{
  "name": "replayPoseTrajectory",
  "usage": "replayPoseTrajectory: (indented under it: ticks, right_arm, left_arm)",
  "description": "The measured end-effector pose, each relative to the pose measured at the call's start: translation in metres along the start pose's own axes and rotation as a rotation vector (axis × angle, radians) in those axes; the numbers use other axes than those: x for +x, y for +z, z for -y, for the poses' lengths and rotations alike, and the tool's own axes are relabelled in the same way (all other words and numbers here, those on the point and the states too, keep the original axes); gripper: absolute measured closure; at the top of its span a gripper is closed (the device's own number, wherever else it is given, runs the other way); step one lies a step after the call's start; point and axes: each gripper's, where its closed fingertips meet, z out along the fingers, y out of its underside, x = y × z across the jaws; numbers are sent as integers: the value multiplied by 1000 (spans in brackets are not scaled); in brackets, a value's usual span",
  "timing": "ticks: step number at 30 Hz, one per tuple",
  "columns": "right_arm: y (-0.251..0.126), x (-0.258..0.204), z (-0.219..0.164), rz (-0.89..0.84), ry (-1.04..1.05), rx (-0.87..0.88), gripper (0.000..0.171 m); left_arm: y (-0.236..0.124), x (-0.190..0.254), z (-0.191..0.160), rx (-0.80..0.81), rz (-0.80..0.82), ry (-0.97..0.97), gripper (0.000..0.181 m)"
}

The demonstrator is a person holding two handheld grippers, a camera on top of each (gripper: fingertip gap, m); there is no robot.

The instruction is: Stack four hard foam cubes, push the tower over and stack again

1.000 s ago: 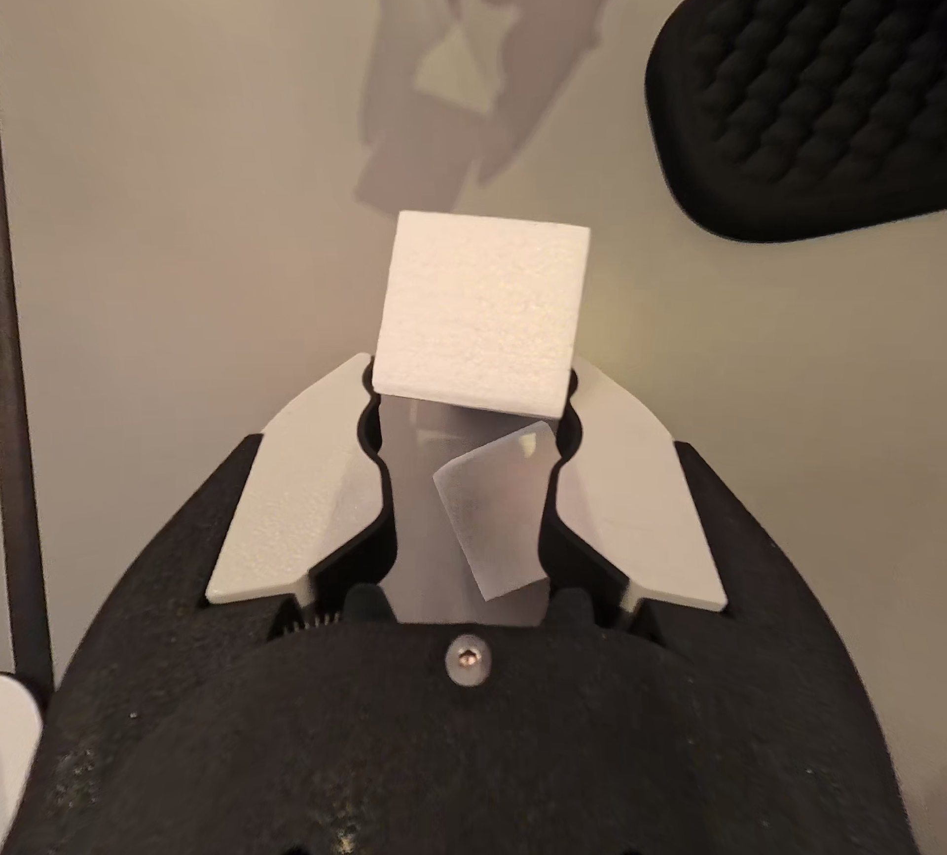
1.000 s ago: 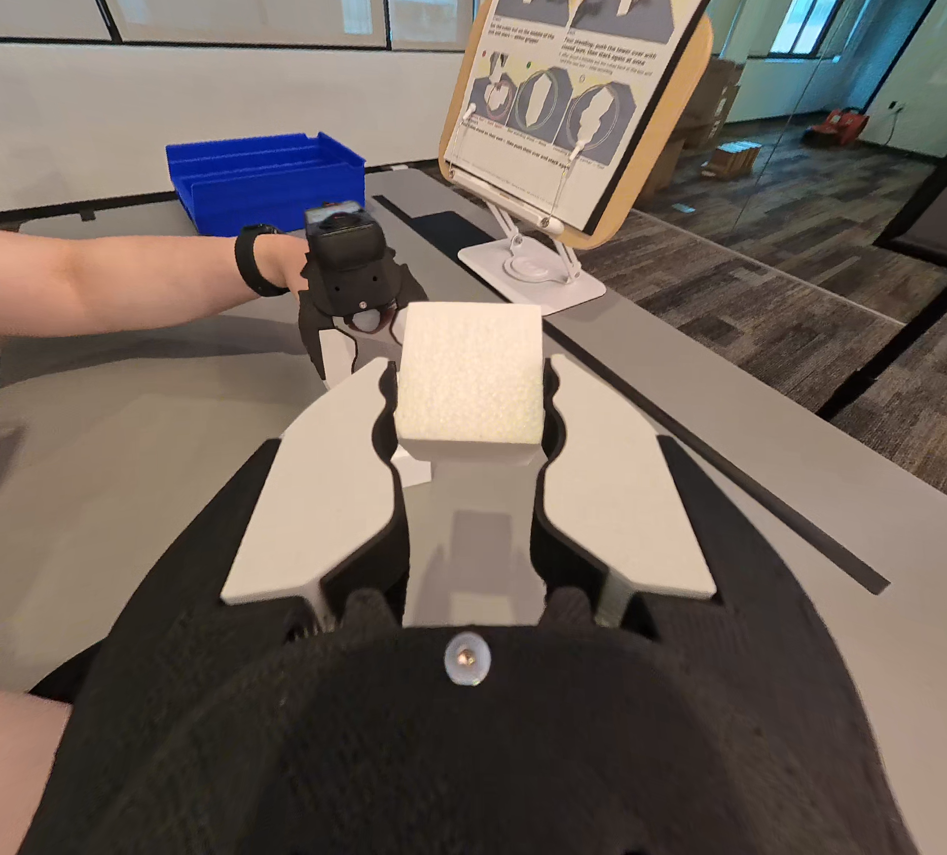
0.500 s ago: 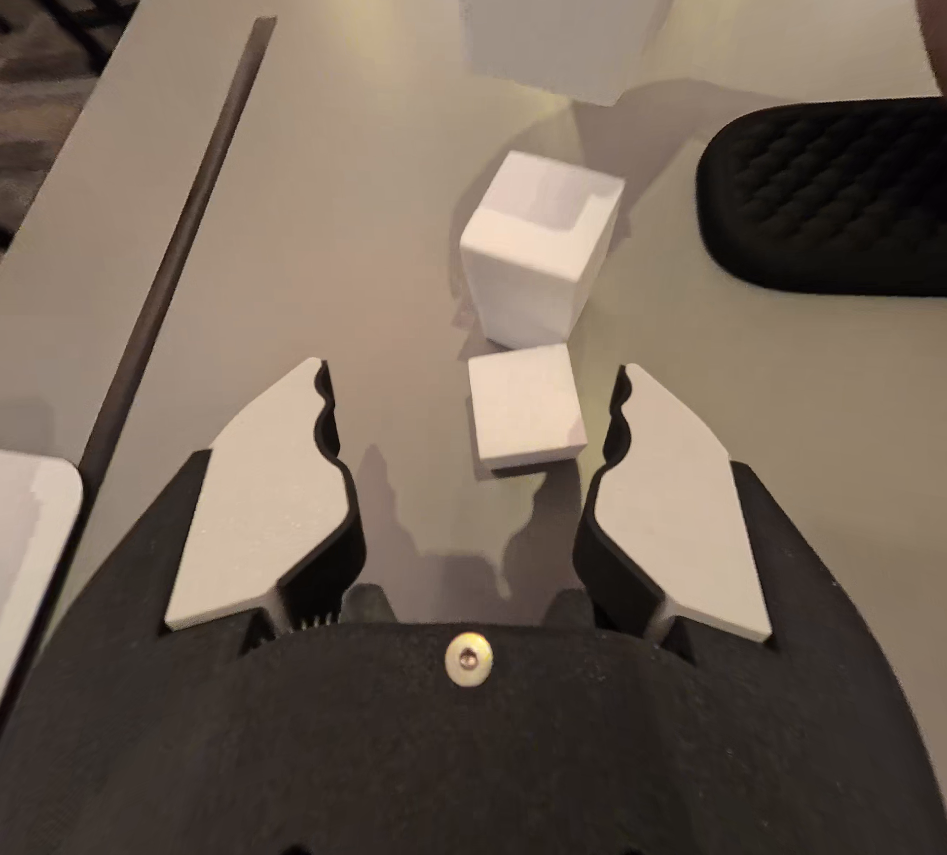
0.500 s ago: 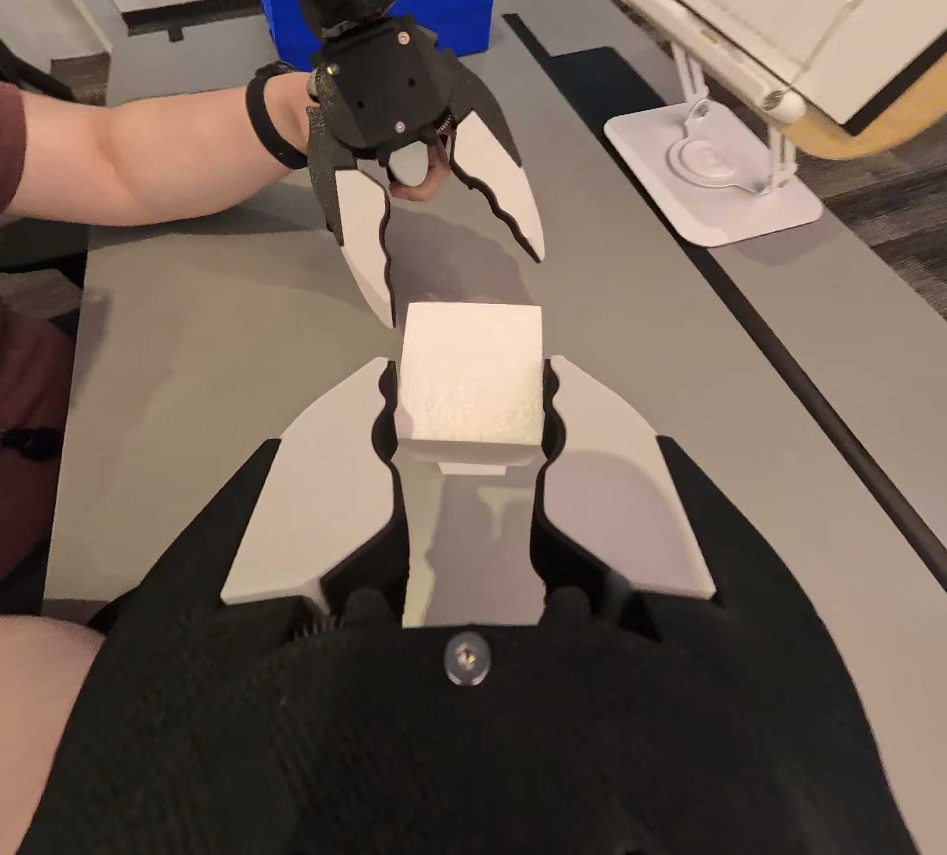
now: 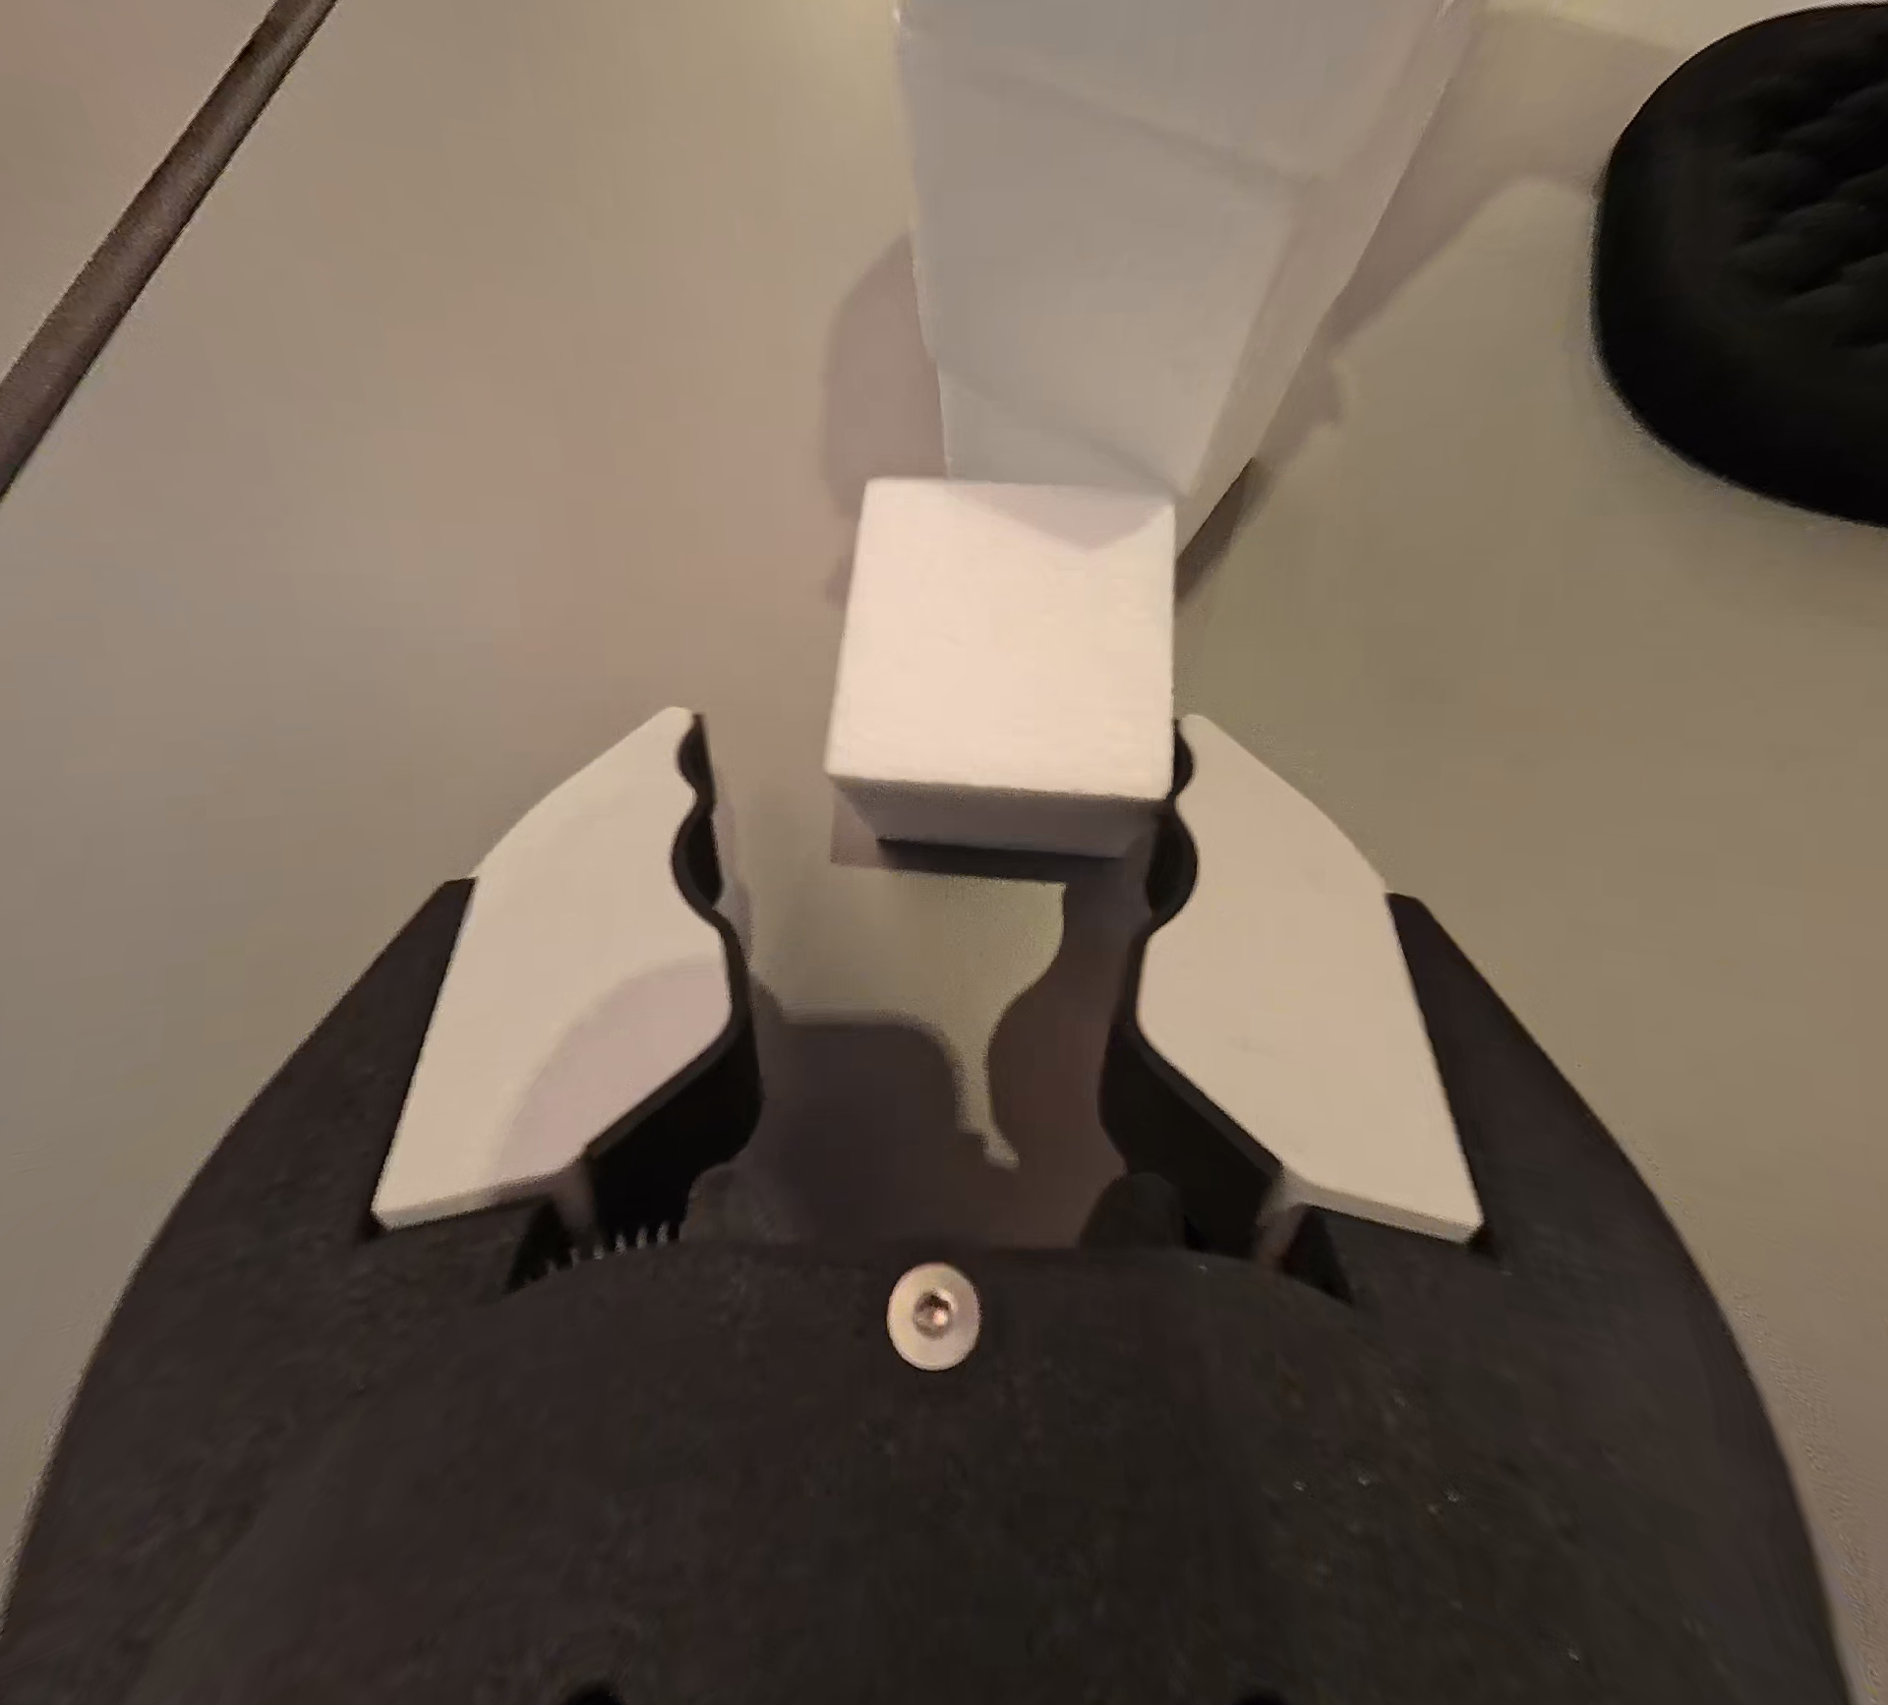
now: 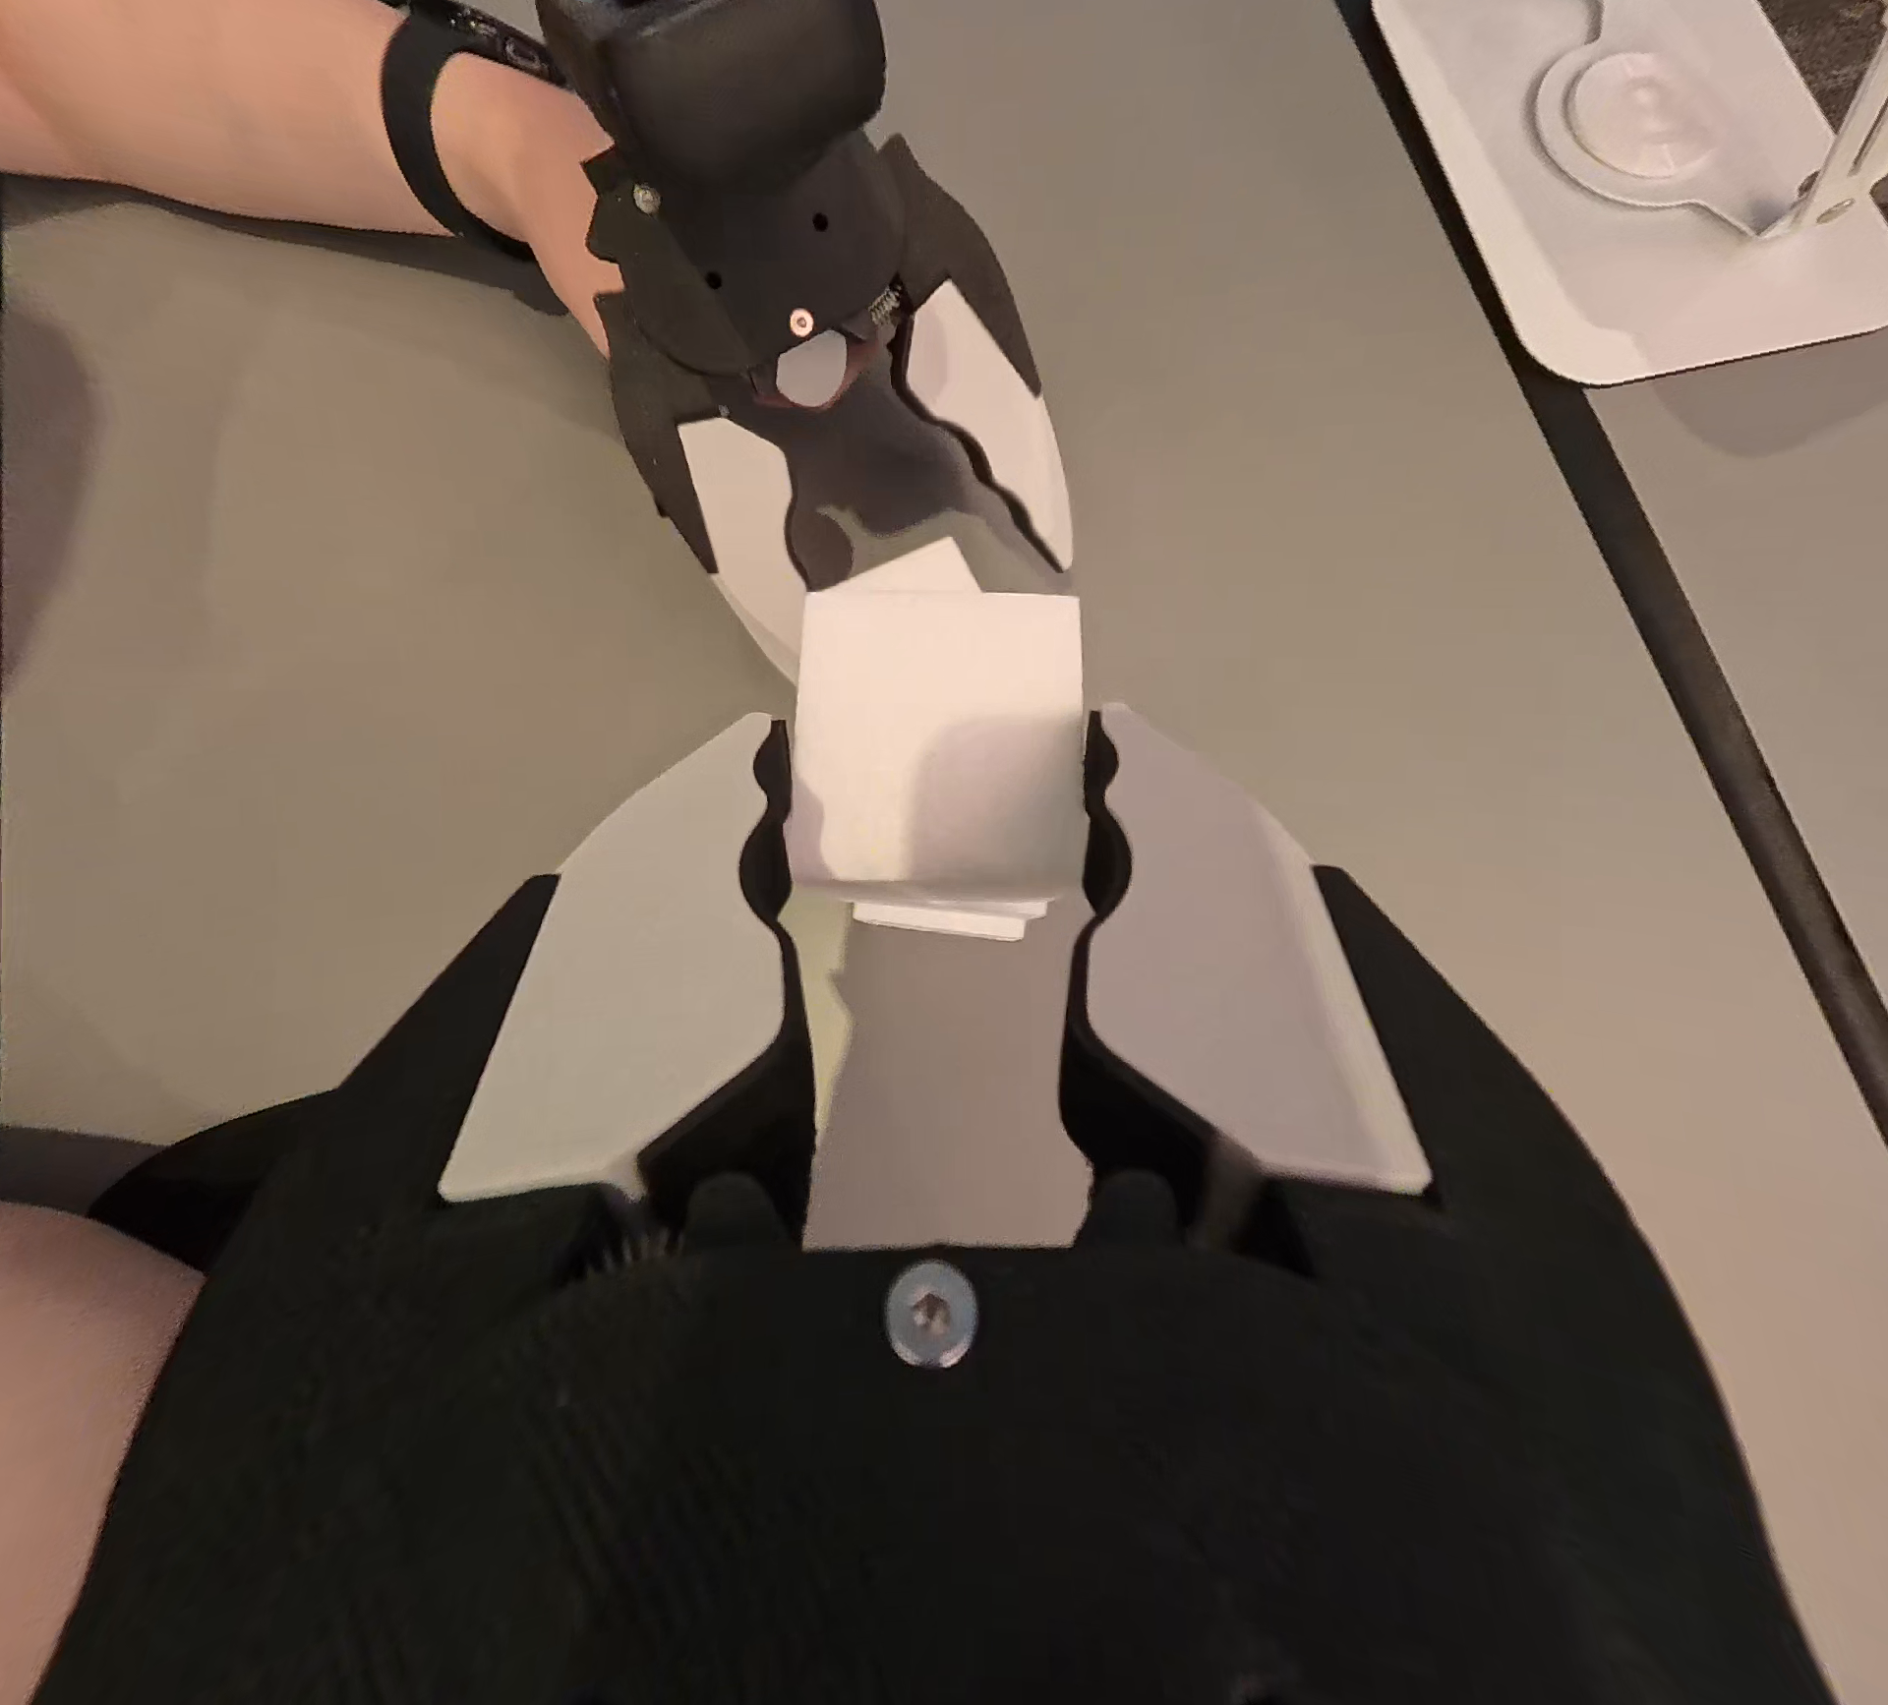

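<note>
Right wrist view: my right claw (image 6: 935,823) is clamped on a white foam cube (image 6: 938,737), held atop another cube on the grey bench (image 6: 307,634). My left claw (image 5: 940,823) stands spread around a third cube (image 5: 1001,685) sitting on the bench beside that stack (image 5: 1124,175).

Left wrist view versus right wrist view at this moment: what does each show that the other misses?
Only left wrist: the black padded rest. Only right wrist: a forearm with black wristband, the white stand base, the right gripper shut on a foam cube. Both: grey table, its dark strip, the open left gripper.
</note>
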Motion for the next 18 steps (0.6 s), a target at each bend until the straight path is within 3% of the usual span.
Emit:
replayPoseTrajectory:
  ticks: [2,7,11,14,18]
  right_arm:
    - [-2,0,3,-5,1,17,109]
    - [-41,-2,14,-44,-19,176,104]
    - [-86,-6,12,-91,-8,337,105]
    - [-109,-4,4,-125,6,414,105]
    - [-120,-2,-6,-127,43,454,106]
  left_arm:
    - [1,0,0,-5,7,6,122]
    - [-17,-1,10,42,-9,2,124]
    - [-59,-34,26,81,102,26,124]
    - [-95,-45,70,195,85,26,124]
    - [-112,-15,145,354,-82,50,124]
